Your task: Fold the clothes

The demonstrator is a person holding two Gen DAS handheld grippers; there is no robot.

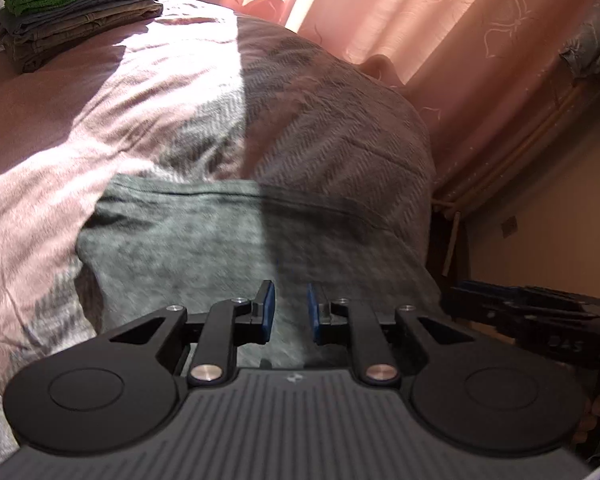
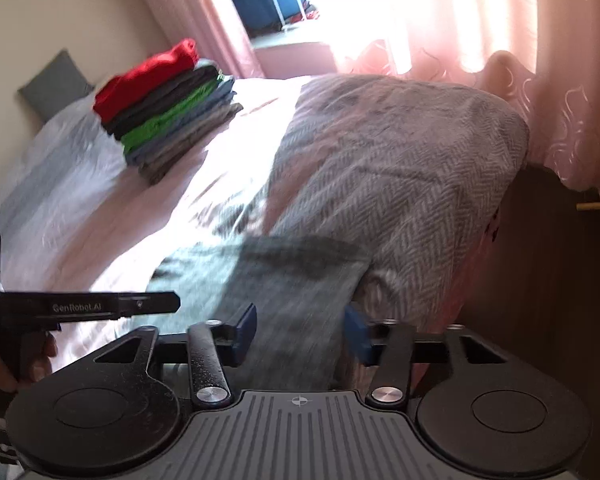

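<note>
Jaws of both grippers gape, holding nothing; the grey garment (image 1: 228, 240) lies folded, seemingly lengthwise toward them.

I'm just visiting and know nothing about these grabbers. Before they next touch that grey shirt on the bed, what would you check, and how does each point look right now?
1. Left gripper open with nothing between its blue-padded fingers: ok.
2. Right gripper open and empty: ok.
3. Grey folded garment lying flat on the herringbone bedspread: ok, though its near edge is hidden behind the grippers.
4. Both grippers lined up over the garment: ok, it lies straight ahead in each view.
5. Stack of folded clothes standing apart from the garment: ok.
6. Whether the garment's fold is finished: cannot tell, motion blur.
</note>
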